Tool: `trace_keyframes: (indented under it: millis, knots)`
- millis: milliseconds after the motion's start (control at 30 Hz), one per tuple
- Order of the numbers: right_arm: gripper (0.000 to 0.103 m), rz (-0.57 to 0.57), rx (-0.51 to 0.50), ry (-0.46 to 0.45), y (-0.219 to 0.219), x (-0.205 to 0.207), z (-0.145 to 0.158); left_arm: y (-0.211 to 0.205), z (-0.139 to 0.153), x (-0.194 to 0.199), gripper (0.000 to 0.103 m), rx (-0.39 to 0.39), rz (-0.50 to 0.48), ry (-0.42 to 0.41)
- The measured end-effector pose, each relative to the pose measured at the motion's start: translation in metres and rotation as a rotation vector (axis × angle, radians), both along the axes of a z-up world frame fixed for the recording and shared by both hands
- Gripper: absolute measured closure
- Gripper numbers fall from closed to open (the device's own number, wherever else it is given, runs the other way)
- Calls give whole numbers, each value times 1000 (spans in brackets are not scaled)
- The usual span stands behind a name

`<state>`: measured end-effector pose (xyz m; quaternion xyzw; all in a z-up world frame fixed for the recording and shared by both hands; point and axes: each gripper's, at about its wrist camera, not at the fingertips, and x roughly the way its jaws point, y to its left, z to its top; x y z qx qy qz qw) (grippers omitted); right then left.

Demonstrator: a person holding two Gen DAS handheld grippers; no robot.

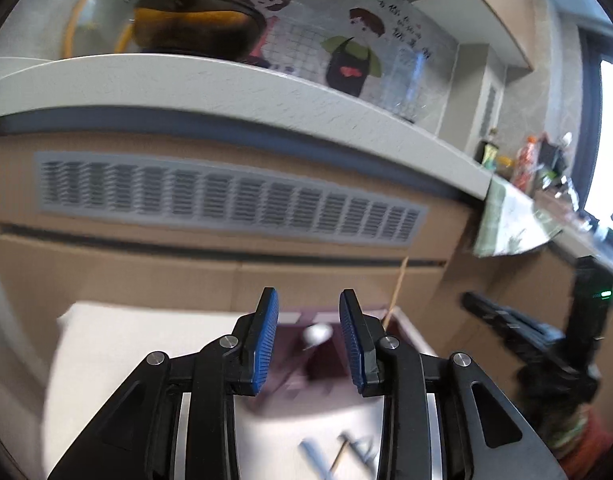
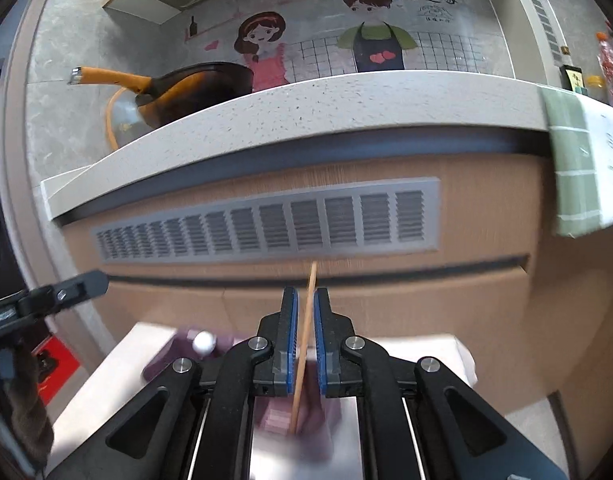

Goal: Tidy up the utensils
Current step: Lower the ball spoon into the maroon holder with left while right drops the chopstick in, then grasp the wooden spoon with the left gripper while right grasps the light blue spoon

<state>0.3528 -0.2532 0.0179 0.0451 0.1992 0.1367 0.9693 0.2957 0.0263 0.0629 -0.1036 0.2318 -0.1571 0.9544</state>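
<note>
In the left wrist view my left gripper (image 1: pixel 308 300) is open with nothing between its blue pads. Beyond them a blurred purple utensil box (image 1: pixel 294 364) sits on a white surface (image 1: pixel 146 340), with a white spoon end (image 1: pixel 317 334) in it. A thin wooden chopstick (image 2: pixel 306 340) stands almost upright between the pads of my right gripper (image 2: pixel 305 296). There is a small gap on each side of it, and its lower end is down in the purple box (image 2: pixel 162 364). The spoon (image 2: pixel 203 342) shows to the left. The chopstick's top (image 1: pixel 398 288) also appears in the left wrist view.
A brown cabinet front with a grey vent grille (image 2: pixel 274 224) stands close ahead under a pale countertop (image 2: pixel 306 100). A dark wok with an orange handle (image 2: pixel 194 88) sits on it. A green cloth (image 2: pixel 574 168) hangs at the right. Blurred loose utensils (image 1: pixel 318 454) lie near me.
</note>
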Motion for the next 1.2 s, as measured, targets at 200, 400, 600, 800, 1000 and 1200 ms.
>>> trace_keyframes:
  millis: [200, 400, 600, 800, 1000, 1200]
  knots:
    - [91, 82, -96, 121, -1, -77, -29, 21, -55, -67, 70, 17, 73, 172]
    - [90, 116, -184, 276, 15, -120, -80, 41, -96, -121, 70, 32, 164, 282]
    - [90, 117, -145, 351, 16, -118, -97, 64, -95, -127, 70, 24, 239, 281]
    - [90, 184, -81, 456, 31, -103, -115, 46, -102, -113, 70, 41, 183, 309]
    - [90, 191, -83, 524, 51, -90, -135, 31, -102, -110, 70, 87, 166, 295]
    - [89, 113, -115, 540, 62, -76, -142, 29, -102, -113, 70, 94, 187, 278]
